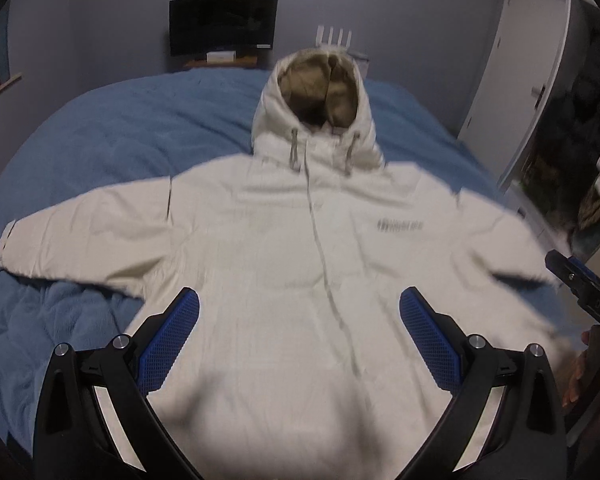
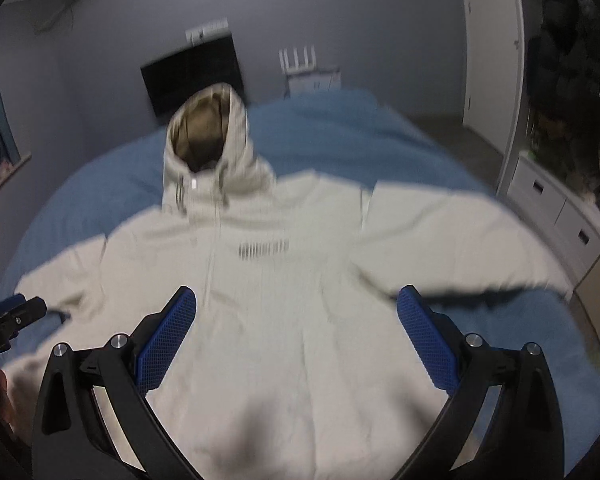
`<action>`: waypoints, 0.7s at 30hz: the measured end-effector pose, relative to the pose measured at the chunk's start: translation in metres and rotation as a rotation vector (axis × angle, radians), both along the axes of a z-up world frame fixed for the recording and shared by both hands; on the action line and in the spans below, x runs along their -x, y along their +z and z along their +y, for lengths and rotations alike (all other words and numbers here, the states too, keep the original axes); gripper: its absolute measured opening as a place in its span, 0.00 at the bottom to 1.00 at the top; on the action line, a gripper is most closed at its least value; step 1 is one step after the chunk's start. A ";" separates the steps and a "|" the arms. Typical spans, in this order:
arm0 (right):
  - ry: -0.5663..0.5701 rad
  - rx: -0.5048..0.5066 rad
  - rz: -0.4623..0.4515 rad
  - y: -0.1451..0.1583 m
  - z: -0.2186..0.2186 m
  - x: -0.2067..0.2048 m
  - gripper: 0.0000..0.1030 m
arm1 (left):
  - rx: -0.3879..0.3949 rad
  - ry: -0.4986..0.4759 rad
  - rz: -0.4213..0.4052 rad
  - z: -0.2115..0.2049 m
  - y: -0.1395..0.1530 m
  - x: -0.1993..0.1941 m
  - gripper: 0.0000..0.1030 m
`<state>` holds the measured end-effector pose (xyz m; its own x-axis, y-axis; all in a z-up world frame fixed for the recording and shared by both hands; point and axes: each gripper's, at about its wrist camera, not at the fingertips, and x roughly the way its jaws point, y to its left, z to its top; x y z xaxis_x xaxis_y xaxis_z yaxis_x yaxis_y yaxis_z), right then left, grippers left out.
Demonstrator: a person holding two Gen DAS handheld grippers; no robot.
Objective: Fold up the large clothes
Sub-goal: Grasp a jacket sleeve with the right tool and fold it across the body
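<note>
A white hooded jacket [image 1: 300, 248] was spread face up across the blue bed [image 1: 100, 140], sleeves reaching toward both side edges. Both grippers, left [image 1: 299, 334] and right [image 2: 296, 332], were held above the hem, jaws apart and empty. Thick, slippery fabric could be pinched unevenly, skewing the fold.

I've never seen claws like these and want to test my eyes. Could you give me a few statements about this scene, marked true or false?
1. The white jacket lies front up on a blue blanket. True.
2. Both sleeves are folded across the chest. False: they spread outward.
3. The left claw grips the hem. False: it is open, holding nothing.
4. The right claw is open. True.
5. The hood points toward the far wall. True.
</note>
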<state>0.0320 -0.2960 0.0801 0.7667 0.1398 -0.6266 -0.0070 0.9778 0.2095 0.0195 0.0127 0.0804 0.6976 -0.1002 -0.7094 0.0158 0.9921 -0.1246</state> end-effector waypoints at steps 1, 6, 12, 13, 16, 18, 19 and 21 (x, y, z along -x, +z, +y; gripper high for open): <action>-0.006 0.005 -0.006 0.007 -0.003 -0.004 0.93 | 0.007 -0.003 -0.018 0.000 0.006 -0.002 0.94; -0.027 0.000 -0.012 0.038 -0.024 -0.034 0.93 | -0.034 0.001 -0.069 -0.008 0.036 -0.019 0.94; -0.105 0.059 0.006 0.034 -0.053 -0.069 0.93 | -0.058 -0.014 -0.067 -0.015 0.038 -0.050 0.94; -0.121 0.062 0.036 0.026 -0.061 -0.076 0.93 | -0.058 -0.006 -0.051 -0.014 0.033 -0.056 0.94; -0.151 0.030 0.115 -0.003 -0.079 -0.087 0.93 | -0.072 0.016 0.001 -0.011 0.009 -0.074 0.94; -0.175 0.015 0.178 -0.029 -0.091 -0.092 0.93 | -0.112 0.016 0.028 -0.014 -0.016 -0.083 0.94; -0.185 0.008 0.205 -0.042 -0.097 -0.094 0.93 | -0.128 0.013 0.046 -0.014 -0.026 -0.085 0.94; -0.198 -0.021 0.260 -0.067 -0.105 -0.099 0.93 | -0.153 0.002 0.085 -0.016 -0.048 -0.089 0.94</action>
